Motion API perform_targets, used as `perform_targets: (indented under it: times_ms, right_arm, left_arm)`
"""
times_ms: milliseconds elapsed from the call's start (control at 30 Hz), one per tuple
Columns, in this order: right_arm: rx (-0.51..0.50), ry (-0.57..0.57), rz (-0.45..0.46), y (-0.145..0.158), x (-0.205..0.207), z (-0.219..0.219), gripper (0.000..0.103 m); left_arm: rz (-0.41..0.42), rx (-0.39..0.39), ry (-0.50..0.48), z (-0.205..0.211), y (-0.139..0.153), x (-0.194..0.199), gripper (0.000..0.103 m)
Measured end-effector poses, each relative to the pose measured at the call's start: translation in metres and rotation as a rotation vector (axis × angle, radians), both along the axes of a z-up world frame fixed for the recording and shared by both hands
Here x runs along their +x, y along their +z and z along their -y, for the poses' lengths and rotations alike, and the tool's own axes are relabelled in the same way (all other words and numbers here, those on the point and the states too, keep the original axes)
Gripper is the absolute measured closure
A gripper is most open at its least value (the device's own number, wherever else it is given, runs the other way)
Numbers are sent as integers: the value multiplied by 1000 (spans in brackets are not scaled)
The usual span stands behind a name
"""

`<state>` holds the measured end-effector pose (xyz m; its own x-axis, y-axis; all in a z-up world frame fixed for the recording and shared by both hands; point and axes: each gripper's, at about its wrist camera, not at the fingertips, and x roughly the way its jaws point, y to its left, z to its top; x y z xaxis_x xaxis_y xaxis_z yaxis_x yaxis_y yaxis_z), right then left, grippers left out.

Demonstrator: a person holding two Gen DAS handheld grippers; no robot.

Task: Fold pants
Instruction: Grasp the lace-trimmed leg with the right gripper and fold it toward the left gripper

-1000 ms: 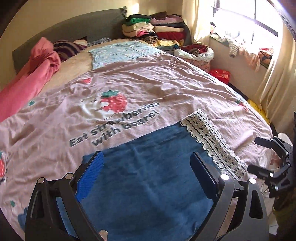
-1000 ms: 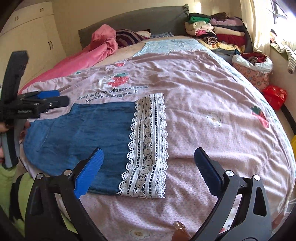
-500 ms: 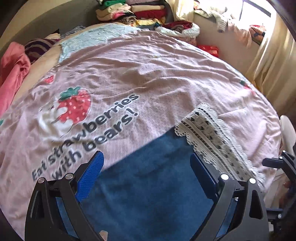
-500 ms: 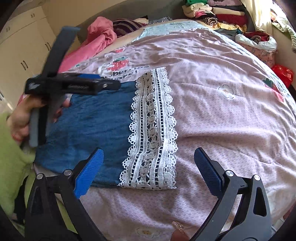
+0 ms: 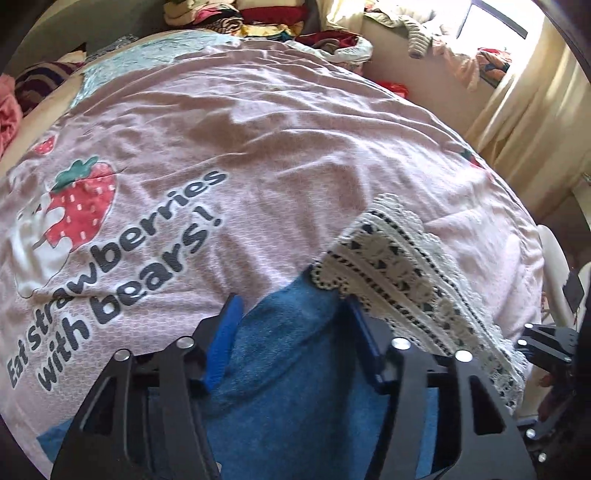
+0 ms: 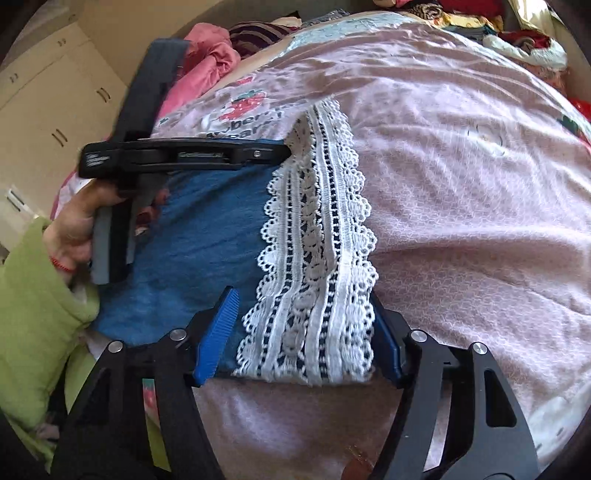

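Blue pants (image 5: 295,373) with a white lace hem (image 5: 406,273) lie flat on a pink bedspread (image 5: 258,140). My left gripper (image 5: 291,317) sits low over the far corner of the blue cloth beside the lace, jaws partly closed around a raised fold. In the right wrist view the same pants (image 6: 199,236) and lace hem (image 6: 317,258) show, with the left gripper (image 6: 284,151) at the far hem corner. My right gripper (image 6: 303,321) straddles the near end of the lace, jaws narrowed on either side of it.
The bedspread carries a strawberry print and lettering (image 5: 122,273). Stacked folded clothes (image 5: 266,14) and a pink garment (image 6: 207,62) lie at the bed's head. Curtains (image 5: 532,110) hang at the right. Cupboards (image 6: 48,110) stand at the left.
Both grippers have moved down and forward onto the pants. Their jaws have narrowed from wide open, the left around the far hem corner, the right around the near lace end.
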<state>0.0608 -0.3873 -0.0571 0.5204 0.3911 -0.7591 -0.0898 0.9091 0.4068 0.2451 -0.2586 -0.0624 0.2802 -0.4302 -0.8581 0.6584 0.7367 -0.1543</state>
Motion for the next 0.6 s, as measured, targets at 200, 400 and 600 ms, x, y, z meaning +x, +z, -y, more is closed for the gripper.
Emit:
perform_targets:
  times_ms: [200,400,600]
  right_arm:
    - [37,36,21,3,3,-2,75]
    - [25,84,84,27,-1,-16,86]
    - [-8,162,175,64,-5,-44,87]
  left_arm:
    - [-21,-16,2,4,-2,-8,86]
    - [7,-19,2,0,8,-17,94]
    - [-10,-178,43,-32,30,-21,95]
